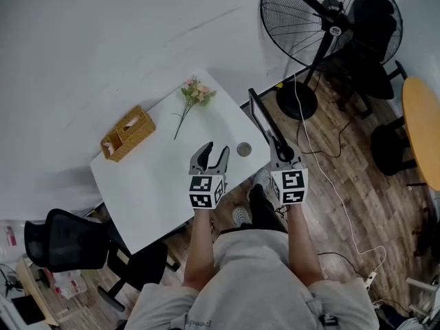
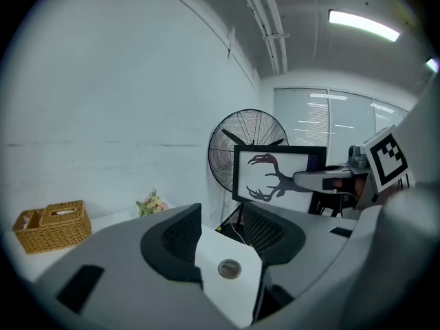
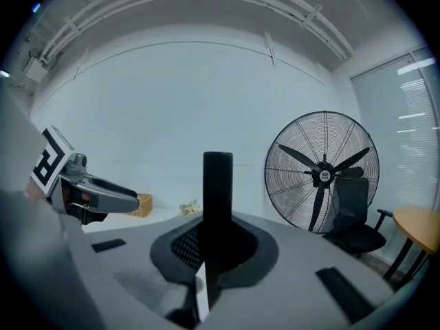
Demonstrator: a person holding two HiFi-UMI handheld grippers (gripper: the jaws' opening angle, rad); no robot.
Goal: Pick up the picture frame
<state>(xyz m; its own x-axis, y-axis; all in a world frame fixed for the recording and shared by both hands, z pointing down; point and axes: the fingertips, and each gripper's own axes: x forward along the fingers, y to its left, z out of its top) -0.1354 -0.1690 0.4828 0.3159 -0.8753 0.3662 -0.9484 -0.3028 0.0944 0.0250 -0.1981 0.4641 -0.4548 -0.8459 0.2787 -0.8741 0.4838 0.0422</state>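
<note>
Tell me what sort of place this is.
Probably an office or workroom. A large black pedestal fan stands on the wood-plank floor, a black office chair sits by the white rectangular table, and a long fluorescent strip light hangs at the ceiling.

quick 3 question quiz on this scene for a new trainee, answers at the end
1. True or false: the right gripper is shut on the picture frame.
2. What does the frame's picture show? A) an antlered deer B) a sailboat C) a teapot
3. Fill in: the left gripper hovers over the white table with its jaws ___.

Key: 1 true; 2 A; 3 open.
</note>
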